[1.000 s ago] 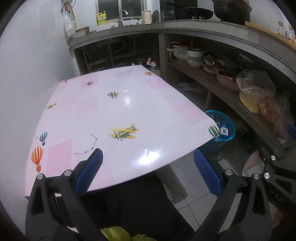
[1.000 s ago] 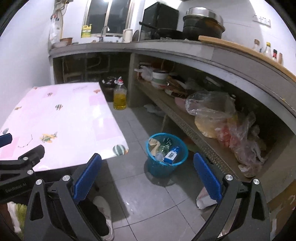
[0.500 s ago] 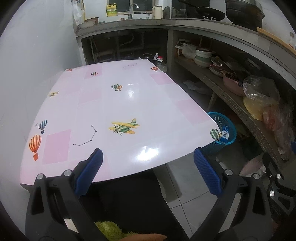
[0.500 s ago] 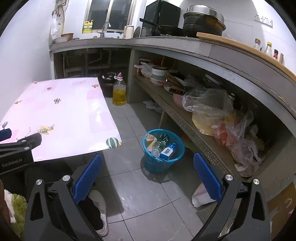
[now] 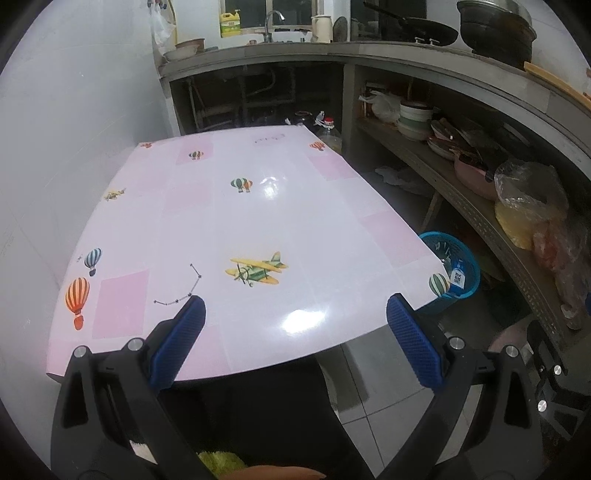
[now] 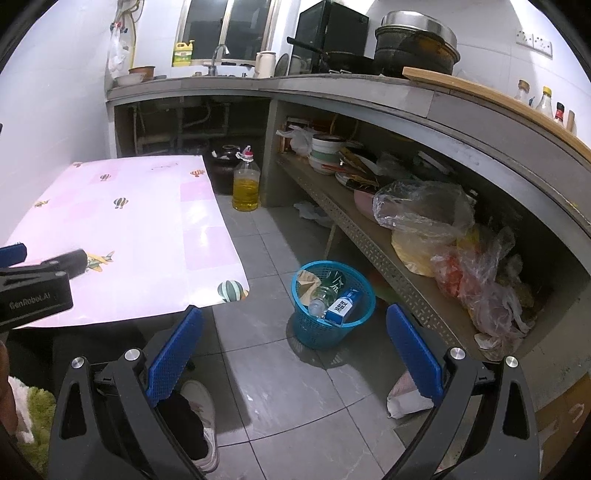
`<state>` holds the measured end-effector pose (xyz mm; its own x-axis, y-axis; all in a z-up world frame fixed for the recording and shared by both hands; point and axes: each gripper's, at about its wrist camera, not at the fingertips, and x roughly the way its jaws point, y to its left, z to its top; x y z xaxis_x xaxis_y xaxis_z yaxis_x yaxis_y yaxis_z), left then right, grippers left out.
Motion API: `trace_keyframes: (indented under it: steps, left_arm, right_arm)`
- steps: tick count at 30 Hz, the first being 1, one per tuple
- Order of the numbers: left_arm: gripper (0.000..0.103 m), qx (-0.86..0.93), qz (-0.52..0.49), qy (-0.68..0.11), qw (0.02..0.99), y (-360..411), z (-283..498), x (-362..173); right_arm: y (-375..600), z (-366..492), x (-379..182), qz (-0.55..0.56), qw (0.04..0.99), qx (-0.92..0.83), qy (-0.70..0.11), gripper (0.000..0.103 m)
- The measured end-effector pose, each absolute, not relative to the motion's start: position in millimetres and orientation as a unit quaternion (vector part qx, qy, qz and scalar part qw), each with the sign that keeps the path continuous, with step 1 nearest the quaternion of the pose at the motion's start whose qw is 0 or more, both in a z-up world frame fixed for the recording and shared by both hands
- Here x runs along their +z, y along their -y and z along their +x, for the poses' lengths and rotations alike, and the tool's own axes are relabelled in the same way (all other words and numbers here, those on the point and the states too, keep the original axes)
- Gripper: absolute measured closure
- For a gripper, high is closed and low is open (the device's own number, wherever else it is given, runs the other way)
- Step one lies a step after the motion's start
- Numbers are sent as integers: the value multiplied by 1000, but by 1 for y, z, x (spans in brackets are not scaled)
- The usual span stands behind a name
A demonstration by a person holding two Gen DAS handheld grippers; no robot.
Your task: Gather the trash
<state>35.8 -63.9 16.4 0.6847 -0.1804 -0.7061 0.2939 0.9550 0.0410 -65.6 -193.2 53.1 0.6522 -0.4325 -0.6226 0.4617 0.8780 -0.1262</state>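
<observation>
The pink table (image 5: 258,221) shows only its printed top — balloons and a small plane. On the grey tiled floor (image 6: 295,387) just beside the table's near right corner stands a blue basket (image 6: 332,325) holding a bottle and cartons; an oil bottle (image 6: 245,184) stands by the table's far corner.

A grey concrete counter (image 6: 332,86) runs along the white wall (image 5: 74,110) and bends around the room, with a dark window (image 6: 225,29) above its sink tap (image 6: 218,51). Below the counter a long shelf (image 6: 369,236) holds clutter. Beside it, on the pale tiled floor (image 6: 295,387), stands a glossy pink worktop (image 5: 258,229) printed with balloons and planes, catching overhead light.
</observation>
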Motion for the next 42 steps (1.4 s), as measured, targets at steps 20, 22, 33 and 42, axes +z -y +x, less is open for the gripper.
trace_keyframes:
  steps: [20, 22, 33, 42]
  left_arm:
    - [8, -144, 87, -393, 904, 71, 38, 10]
    - [9, -144, 88, -396, 903, 72, 38, 9]
    - [8, -139, 95, -394, 904, 69, 37, 9]
    - [8, -120, 107, -394, 905, 58, 40, 6]
  right_arm:
    - [200, -64, 51, 28, 905, -255, -340, 6]
    - [200, -64, 51, 28, 904, -255, -341, 6]
    - [201, -65, 52, 20, 905, -256, -340, 6]
    - [201, -59, 61, 12, 909, -247, -334, 6]
